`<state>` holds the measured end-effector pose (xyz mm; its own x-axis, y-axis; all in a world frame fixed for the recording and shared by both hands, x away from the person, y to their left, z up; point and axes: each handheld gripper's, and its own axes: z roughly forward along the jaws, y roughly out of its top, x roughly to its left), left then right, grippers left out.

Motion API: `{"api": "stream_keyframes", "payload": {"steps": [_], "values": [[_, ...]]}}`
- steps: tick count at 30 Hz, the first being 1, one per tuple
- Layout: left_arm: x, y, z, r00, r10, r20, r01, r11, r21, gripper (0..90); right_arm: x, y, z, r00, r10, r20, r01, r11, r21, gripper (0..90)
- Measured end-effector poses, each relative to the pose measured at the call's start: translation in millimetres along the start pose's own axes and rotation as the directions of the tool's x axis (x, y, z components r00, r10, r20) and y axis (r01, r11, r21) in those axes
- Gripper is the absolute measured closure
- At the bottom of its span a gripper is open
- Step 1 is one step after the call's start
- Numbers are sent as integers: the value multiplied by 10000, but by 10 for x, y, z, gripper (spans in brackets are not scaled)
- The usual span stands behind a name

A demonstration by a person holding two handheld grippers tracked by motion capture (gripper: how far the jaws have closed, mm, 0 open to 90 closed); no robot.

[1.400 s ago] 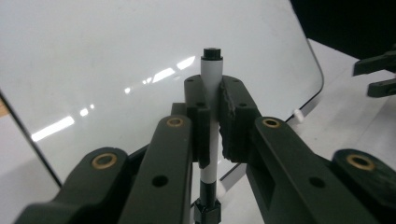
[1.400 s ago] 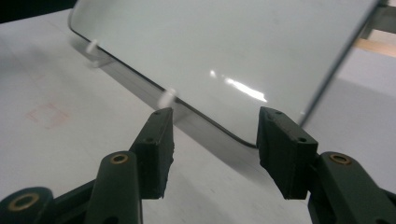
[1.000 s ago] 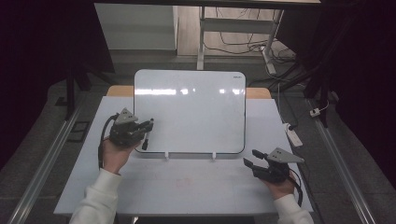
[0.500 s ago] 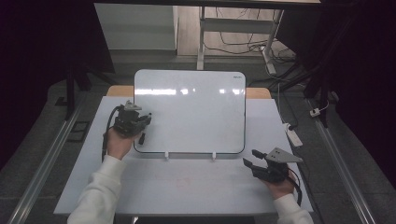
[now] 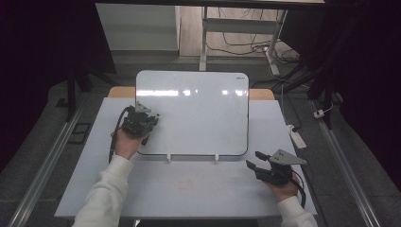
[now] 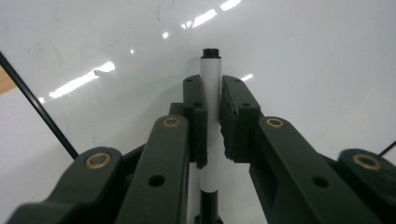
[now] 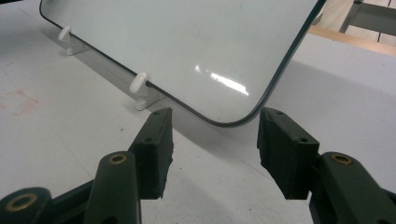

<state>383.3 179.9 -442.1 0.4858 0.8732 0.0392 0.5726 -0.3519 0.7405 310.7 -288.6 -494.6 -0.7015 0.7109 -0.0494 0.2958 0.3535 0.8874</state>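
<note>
The left gripper [image 5: 138, 124] clamps a marker [image 6: 210, 107] with its tip against the whiteboard [image 5: 198, 113], centre-left of frame, likely to write (board propped on clips); right gripper [image 5: 272, 169] waits open, lower right.

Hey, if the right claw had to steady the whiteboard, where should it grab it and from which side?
Probably the whiteboard's rounded bottom corner nearest the right claw, coming in from the front with the open jaws straddling the thin edge. The board leans back on small white clips, so that edge is exposed above the table, and the jaws are already wider than it.
</note>
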Motion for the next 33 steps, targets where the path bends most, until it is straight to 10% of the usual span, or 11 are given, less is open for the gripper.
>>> {"api": "stream_keyframes", "payload": {"steps": [16,33], "values": [[-44,-146,-320,9993,145,342,-111,9952,-974,404,-12,-13,4,10000,20,-23,-20,10000,10,450],[-186,-673,-732,9846,469,1685,-193,9867,-1617,329,-112,-33,-60,9998,-136,-134,134,9998,-123,433]]}}
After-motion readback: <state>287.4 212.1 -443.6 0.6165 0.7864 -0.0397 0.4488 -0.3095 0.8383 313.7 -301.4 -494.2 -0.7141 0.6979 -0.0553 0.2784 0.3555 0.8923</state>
